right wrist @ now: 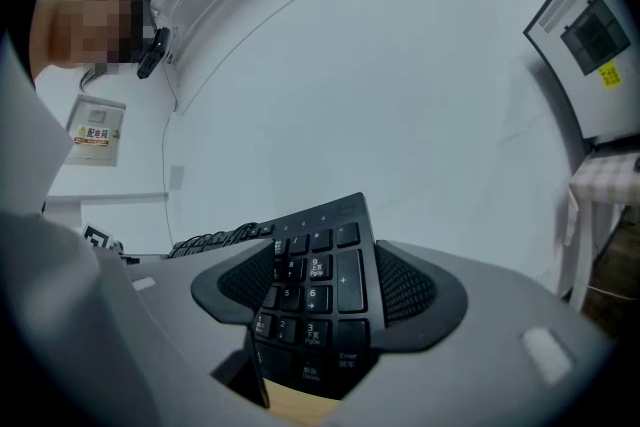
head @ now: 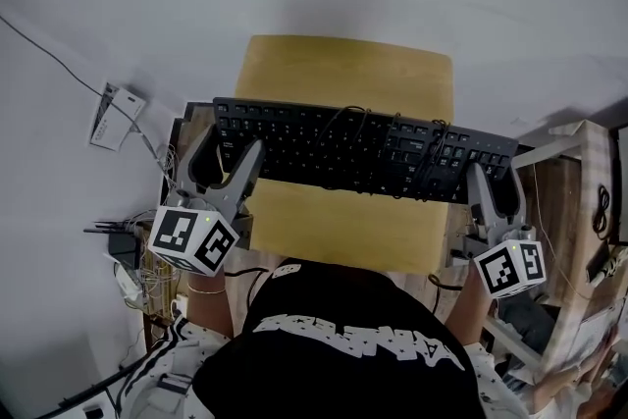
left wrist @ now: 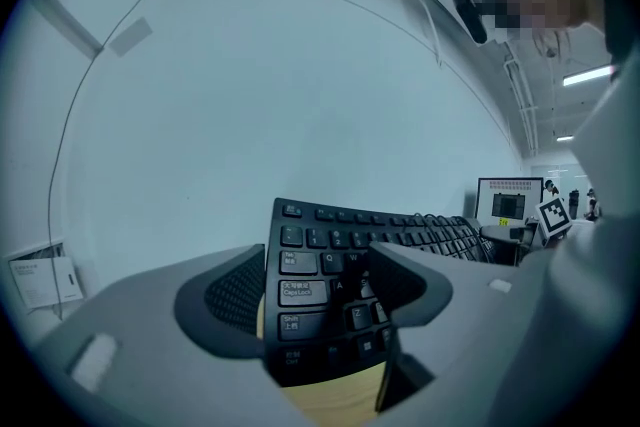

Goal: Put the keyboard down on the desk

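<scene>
**Keyboard lies across the desk, both grippers loose at its ends**

The small yellow wooden desk carries the black full-size keyboard, which seems to rest flat on the top. Both gripper views show bare wood right under its near edge. That is how the task wants it, though this would fit a keyboard just let go as well as one lying there with the grippers closing in.

The keyboard's long axis runs side to side across the desk. It is slightly skewed, with the left end a little farther from the person. Both ends overhang the desk's sides. The keys face up, the bottom row is toward the person, and the number pad is at the person's right.

The left gripper has its jaws wide apart, straddling the Caps Lock end. The right gripper is likewise spread around the number pad. I judge neither to be clamped.

A coiled cable lies on the keys.
</scene>
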